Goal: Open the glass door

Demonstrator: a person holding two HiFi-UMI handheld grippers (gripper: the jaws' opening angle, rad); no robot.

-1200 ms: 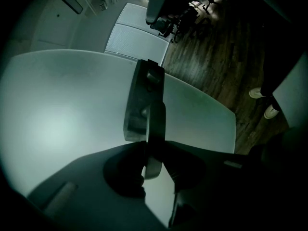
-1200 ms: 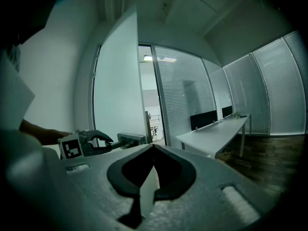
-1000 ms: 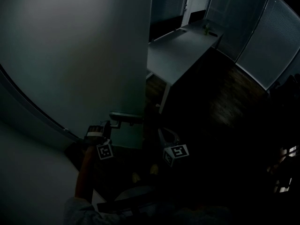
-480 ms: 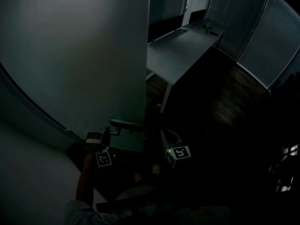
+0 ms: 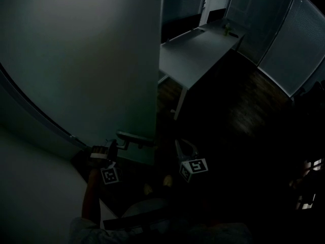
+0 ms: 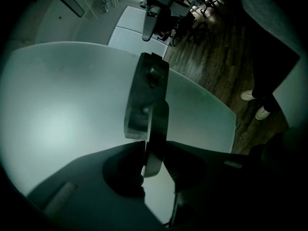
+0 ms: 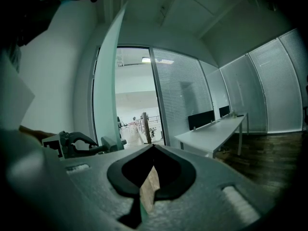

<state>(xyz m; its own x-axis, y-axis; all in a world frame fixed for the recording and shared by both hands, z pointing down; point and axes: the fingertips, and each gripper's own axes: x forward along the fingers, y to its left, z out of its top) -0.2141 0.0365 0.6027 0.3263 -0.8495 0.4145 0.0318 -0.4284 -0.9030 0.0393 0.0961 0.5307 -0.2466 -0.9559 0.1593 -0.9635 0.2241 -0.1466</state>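
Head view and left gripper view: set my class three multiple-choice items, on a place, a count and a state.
1. In the head view, where is the long pale desk relative to the frosted glass door? A left of it; B under it; C right of it.
2. How many hand-held grippers show in the head view? A one; B two; C three.
3. What is the left hand-held gripper doing with its jaws? A clamping the metal lever door handle; B holding them wide apart, empty; C clamping a cup.
Answers: 1 C, it lies past the door's edge; 2 B, the left one and the right hand-held gripper; 3 A, the left gripper view shows the jaws pressed on the handle.
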